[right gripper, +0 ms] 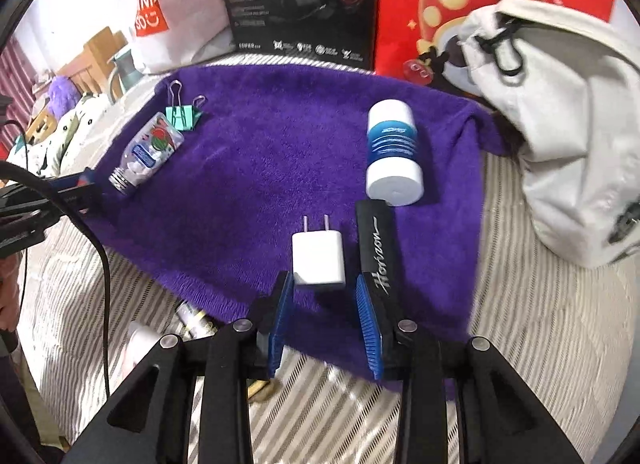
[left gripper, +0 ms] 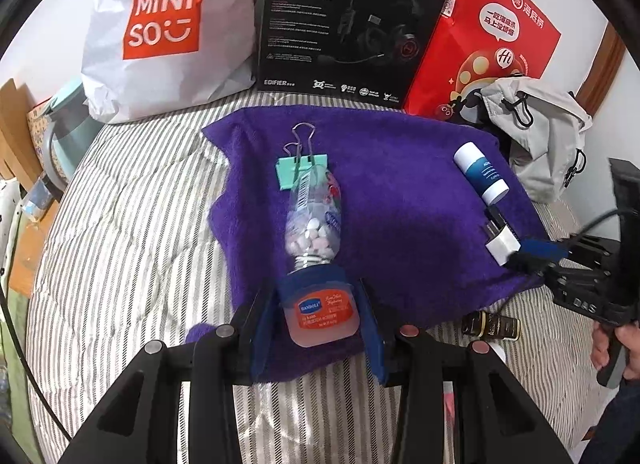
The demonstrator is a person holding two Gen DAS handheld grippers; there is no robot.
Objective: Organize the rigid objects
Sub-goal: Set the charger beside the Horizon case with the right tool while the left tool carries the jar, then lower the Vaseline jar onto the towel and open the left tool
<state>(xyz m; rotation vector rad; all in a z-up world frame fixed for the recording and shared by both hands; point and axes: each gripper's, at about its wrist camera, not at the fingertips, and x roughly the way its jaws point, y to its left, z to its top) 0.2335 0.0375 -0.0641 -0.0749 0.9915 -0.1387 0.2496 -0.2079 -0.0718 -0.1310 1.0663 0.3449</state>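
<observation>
A purple towel lies on a striped bed. My left gripper is shut on a small pink jar with a blue lid that rests on the towel, its lid against the neck of a clear candy bottle. A mint binder clip lies past the bottle. My right gripper stands open around the rear of a white plug charger, with a gap on the right side. A black bar and a white-and-blue tube lie beside it.
Behind the towel stand a white shopping bag, a black headset box and a red bag. A grey drawstring pouch sits at the right. A small dark bottle lies off the towel's near edge.
</observation>
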